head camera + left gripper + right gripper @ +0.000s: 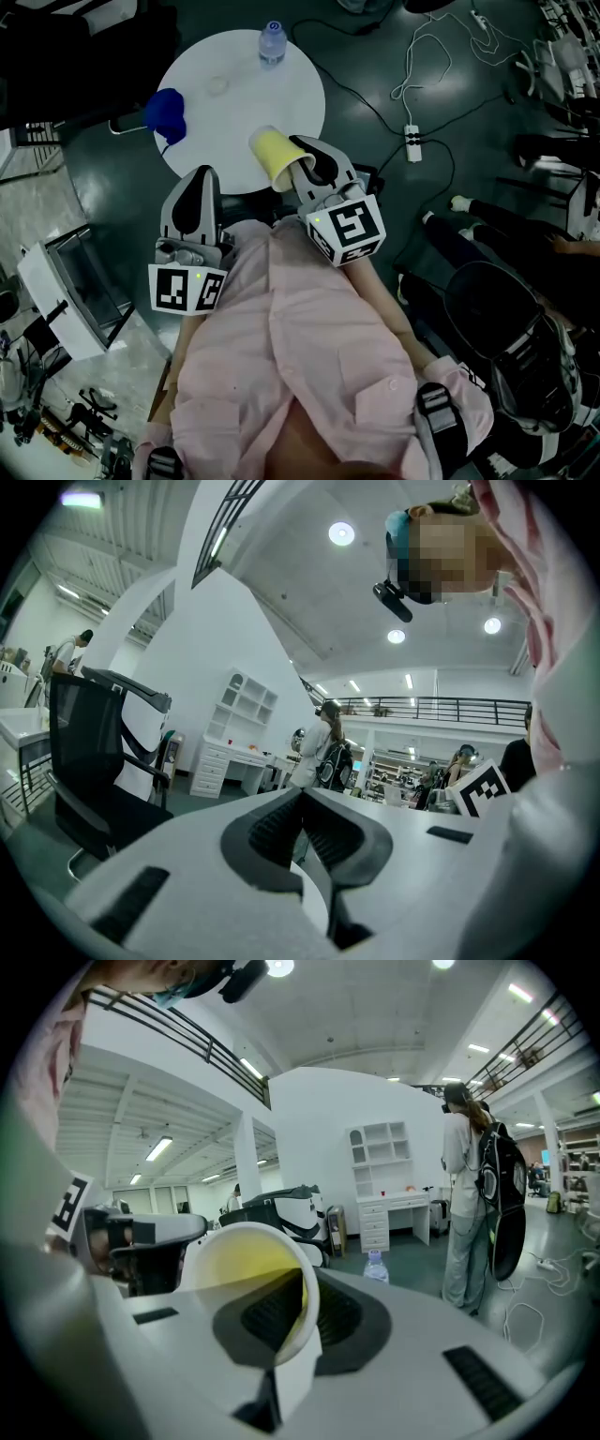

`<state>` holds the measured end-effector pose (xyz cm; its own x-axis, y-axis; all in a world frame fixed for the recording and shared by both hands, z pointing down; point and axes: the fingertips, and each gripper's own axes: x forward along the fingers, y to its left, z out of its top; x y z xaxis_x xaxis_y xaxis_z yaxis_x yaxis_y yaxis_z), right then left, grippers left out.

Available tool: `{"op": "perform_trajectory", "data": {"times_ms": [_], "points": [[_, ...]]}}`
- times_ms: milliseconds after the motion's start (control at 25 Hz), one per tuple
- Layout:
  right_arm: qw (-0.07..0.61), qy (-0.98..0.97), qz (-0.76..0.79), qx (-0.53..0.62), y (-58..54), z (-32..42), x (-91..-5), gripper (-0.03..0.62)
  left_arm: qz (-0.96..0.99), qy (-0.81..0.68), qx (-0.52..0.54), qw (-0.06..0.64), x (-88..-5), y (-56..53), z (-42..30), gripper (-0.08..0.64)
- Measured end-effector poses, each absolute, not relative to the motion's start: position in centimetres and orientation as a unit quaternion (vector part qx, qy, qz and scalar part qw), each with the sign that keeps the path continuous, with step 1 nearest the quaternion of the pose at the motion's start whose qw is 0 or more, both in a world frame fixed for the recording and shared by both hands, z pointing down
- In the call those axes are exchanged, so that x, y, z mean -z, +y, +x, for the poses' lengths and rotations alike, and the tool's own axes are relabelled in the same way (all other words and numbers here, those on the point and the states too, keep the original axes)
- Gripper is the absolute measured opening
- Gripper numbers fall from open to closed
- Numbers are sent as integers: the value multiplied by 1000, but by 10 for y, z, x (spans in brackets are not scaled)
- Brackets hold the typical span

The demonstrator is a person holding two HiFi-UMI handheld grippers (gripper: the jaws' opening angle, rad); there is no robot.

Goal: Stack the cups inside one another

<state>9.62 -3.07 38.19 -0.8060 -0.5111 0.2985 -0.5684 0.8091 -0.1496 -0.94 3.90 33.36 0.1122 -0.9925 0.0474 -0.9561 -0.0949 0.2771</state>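
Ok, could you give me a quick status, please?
Left gripper shut, empty. Right gripper shut on yellow cup rim. Blue cup at table left edge, unstacked. Nothing between them.

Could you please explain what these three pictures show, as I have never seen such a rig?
A person holds a two-jaw gripper in each hand; there is no robot. The head view looks down from a camera on the person's head; the other two views come from cameras riding on the grippers. On the round white table are a water bottle and, at its left edge, a blue cup. The right gripper has its jaws shut on the rim of a yellow cup, held tilted. The left gripper has its jaws together and holds nothing.
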Motion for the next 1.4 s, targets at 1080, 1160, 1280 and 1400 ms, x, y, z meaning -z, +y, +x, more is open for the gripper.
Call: {"op": "perform_trajectory", "data": {"times_ms": [1080,1160,1280,1400], "points": [[145,-946,270,-105,-23,88,-384,41,728,-669,77,129,-335,45,-13,18],[145,-946,270,-105,-24,89,-385,41,728,-669,77,128,-335,43,-12,18],[145,-946,271,-106,-26,89,-386,41,729,-668,77,129,-336,40,-12,18],[145,-945,275,-106,-29,91,-387,40,731,-666,77,129,-338,37,-11,18]]}}
